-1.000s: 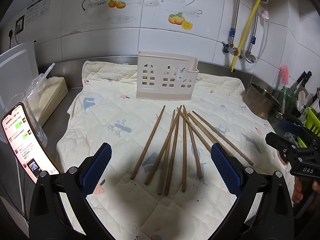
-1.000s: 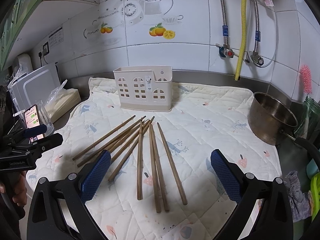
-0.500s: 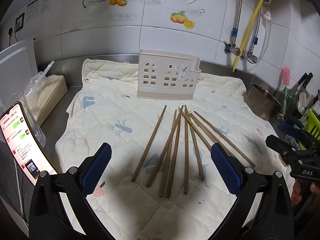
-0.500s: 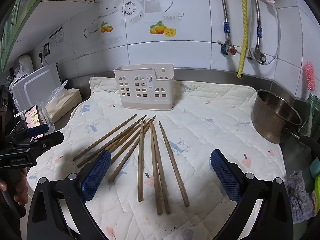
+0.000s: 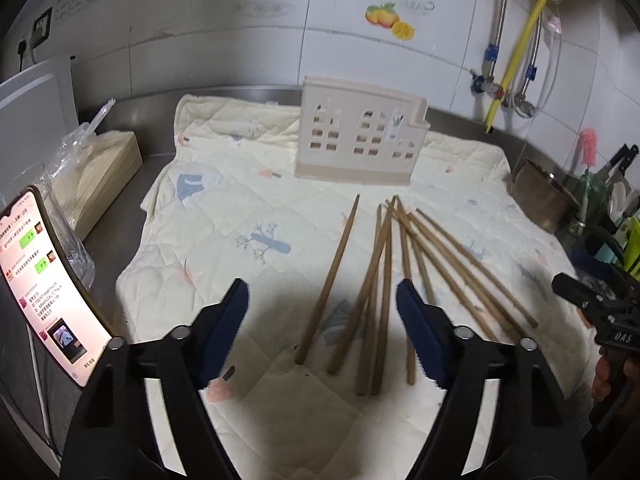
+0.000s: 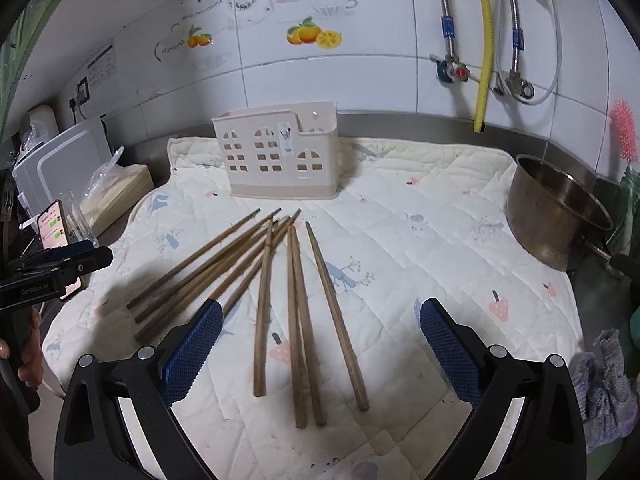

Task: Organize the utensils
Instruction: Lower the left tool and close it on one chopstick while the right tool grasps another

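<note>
1. My left gripper (image 5: 322, 320) is released, with its jaws apart and nothing between them; my right gripper (image 6: 320, 344) is released too, spread wider.
2. The chopsticks (image 6: 296, 312) lie in a fan on the quilted cloth (image 6: 420, 248) just ahead of both grippers, several crossing each other.
3. Beyond them, on the same cloth, the utensil holder (image 6: 276, 156) stands upright; I cannot see what is inside.
4. A steel pot (image 6: 556, 220) sits to the right of my right gripper, off the cloth on the desk (image 5: 132, 176).
5. A lit phone (image 5: 44, 288) stands left of my left gripper.
</note>
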The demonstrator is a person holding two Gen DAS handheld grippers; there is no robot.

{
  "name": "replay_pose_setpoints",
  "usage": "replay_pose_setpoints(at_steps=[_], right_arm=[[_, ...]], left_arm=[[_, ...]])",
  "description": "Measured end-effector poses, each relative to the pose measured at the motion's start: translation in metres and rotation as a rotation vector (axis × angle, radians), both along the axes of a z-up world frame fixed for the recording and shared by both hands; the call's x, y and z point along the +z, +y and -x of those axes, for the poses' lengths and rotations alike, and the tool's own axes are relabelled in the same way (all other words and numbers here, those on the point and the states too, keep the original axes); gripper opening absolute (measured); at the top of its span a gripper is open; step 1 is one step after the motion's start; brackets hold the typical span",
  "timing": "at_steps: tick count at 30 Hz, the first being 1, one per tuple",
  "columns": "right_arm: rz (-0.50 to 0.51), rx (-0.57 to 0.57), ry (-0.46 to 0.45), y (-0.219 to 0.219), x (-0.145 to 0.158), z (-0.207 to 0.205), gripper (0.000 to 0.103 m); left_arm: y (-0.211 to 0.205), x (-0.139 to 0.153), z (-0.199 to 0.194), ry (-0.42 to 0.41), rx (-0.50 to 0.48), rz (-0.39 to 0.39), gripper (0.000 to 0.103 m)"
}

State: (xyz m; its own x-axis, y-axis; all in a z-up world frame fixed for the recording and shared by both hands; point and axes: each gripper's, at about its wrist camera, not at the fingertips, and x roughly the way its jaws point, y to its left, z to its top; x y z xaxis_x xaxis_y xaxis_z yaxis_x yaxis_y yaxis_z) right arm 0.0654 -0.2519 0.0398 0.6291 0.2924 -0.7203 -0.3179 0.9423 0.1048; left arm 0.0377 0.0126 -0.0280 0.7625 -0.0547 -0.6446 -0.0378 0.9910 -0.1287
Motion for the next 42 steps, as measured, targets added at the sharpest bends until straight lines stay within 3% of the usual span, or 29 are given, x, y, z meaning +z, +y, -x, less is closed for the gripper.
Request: replay_pose_setpoints(at_steps=[5,7,9,11,17,24,38,42], right_arm=[[0.002,-0.009,0.025,-0.004,-0.011,-0.006,0.093],[0.002,-0.01,0.038,-0.005,-0.015,-0.008,0.084],[-0.004,-0.013,0.05,-0.006,-0.018,-0.01,0.082],[-0.01,-0.015,0.061,-0.007,-0.022,-0.011,0.078],[-0.023,-0.011,0.093,-0.008,-0.032,-0.015,0.071],[-0.034,-0.017,0.109,-0.01,-0.037,-0.02,0.068],[-0.049,0.011,0.101,-0.002,-0.032,-0.016,0.059],[-0.057,0.05,0.103,0.01,-0.031,-0.011,0.052]], left_arm=[[0.0,-0.015,-0.007,0.042,-0.05,0.001,0.054],[-0.006,-0.021,-0.008,0.054,-0.104,0.006,0.05],[-0.011,-0.026,-0.008,0.065,-0.147,0.011,0.045],[-0.018,-0.034,-0.011,0.084,-0.196,0.022,0.033],[-0.026,-0.048,-0.022,0.121,-0.232,0.009,0.018],[-0.025,-0.056,-0.036,0.153,-0.23,-0.027,0.014],[-0.025,-0.068,-0.045,0.187,-0.244,-0.026,0.009],[-0.027,-0.069,-0.046,0.183,-0.245,-0.028,0.008]])
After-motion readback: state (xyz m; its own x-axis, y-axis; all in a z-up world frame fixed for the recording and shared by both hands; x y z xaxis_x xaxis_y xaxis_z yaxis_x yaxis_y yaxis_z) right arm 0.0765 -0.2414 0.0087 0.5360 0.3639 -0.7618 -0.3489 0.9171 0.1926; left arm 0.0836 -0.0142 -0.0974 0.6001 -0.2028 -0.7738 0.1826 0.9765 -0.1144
